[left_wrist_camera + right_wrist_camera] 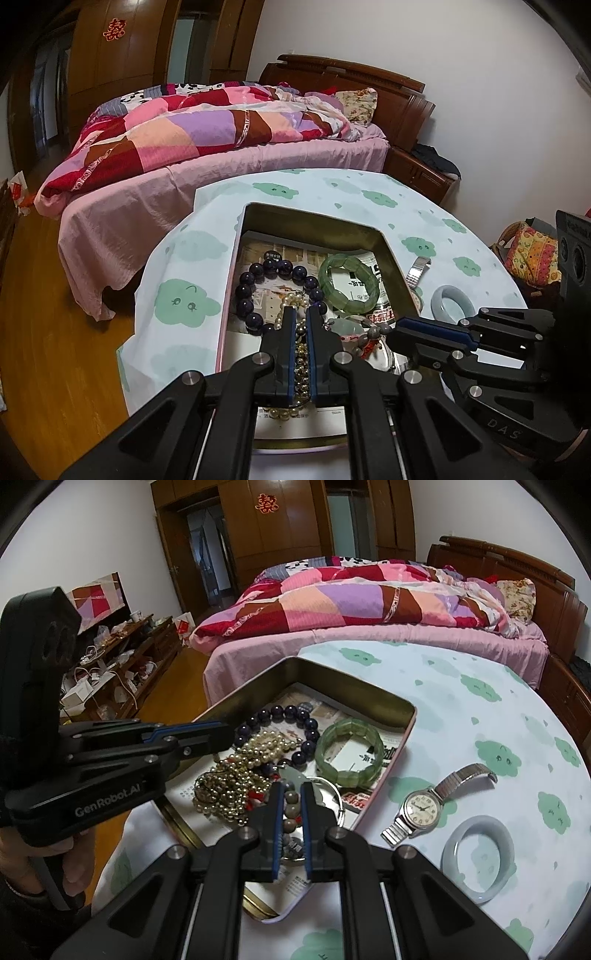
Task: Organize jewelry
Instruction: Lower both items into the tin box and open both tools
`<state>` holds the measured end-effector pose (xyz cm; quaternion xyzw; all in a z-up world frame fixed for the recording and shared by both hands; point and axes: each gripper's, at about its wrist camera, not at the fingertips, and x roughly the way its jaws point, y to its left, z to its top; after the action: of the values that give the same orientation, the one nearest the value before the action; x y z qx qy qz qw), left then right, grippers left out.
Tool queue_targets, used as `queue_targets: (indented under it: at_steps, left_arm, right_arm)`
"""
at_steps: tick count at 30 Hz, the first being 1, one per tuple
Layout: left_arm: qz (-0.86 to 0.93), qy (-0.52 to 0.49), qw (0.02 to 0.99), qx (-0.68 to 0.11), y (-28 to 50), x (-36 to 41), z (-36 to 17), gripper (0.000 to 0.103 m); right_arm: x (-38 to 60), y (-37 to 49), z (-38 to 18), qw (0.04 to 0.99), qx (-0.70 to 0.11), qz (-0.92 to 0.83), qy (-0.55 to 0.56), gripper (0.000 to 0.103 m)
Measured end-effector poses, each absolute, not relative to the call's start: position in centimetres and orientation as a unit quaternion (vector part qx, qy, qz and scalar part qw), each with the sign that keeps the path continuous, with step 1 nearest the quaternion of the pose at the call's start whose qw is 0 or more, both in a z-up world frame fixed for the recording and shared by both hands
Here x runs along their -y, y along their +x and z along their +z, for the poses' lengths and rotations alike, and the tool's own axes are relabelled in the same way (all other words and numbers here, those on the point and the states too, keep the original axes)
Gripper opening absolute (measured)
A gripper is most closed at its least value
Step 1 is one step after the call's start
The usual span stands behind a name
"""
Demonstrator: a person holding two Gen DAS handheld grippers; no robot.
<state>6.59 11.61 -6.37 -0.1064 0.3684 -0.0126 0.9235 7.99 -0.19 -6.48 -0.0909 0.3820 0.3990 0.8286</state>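
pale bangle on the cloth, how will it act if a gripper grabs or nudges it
The pale bangle looks like a smooth, glossy stone ring, so probably rigid and slippery between narrow fingers. Lying flat on the tablecloth, it would likely slide rather than roll. If stone, it may chip or crack when dropped.

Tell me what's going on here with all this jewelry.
Someone is sorting jewelry into a metal tin on a cloud-print table. The left tool is nearly closed around a pearl strand inside the tin; the right tool hovers over brown beads. A watch and pale bangle lie outside.
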Motion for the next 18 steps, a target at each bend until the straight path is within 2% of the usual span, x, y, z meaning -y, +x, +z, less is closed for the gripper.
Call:
queue_targets:
  at_steps: [3, 4, 5, 6, 7, 8, 9, 15, 18]
  left_arm:
    - [-0.01, -0.101, 0.923, -0.37, 6.6, -11.3, -6.3, 0.005]
    - [-0.012, -0.1, 0.923, -0.371, 6.6, -11.2, -6.2, 0.006]
    - [-0.013, -0.099, 0.923, -0.371, 6.6, -11.1, -6.2, 0.013]
    - [-0.012, -0.096, 0.924, -0.37, 6.6, -11.0, -6.1, 0.021]
    - [-0.01, -0.094, 0.925, -0.368, 6.5, -10.9, -6.0, 0.046]
    - [-0.001, -0.091, 0.928, -0.361, 6.3, -10.8, -5.7, 0.067]
    - [0.005, -0.089, 0.932, -0.352, 6.0, -10.8, -5.5, 0.071]
    - [0.006, -0.091, 0.933, -0.349, 5.9, -11.0, -5.5, 0.073]
    - [0.011, -0.093, 0.931, -0.353, 6.1, -10.9, -5.8, 0.073]
  right_arm:
    - [0.3, 8.1, -6.6, 0.829, -0.383, 0.397, -0.088, 0.013]
    - [0.5, 8.1, -6.6, 0.83, -0.383, 0.396, -0.086, 0.018]
    - [0.6, 8.1, -6.6, 0.831, -0.382, 0.395, -0.085, 0.03]
    - [0.8, 8.1, -6.5, 0.832, -0.381, 0.395, -0.081, 0.039]
    - [1.2, 8.0, -6.3, 0.834, -0.376, 0.395, -0.076, 0.056]
    - [1.5, 7.8, -6.0, 0.838, -0.371, 0.393, -0.072, 0.068]
    - [1.9, 7.8, -5.8, 0.842, -0.365, 0.392, -0.07, 0.069]
    - [5.9, 8.7, -5.7, 0.862, -0.362, 0.35, -0.055, 0.07]
    - [8.1, 9.9, -6.7, 0.872, -0.377, 0.307, -0.056, 0.082]
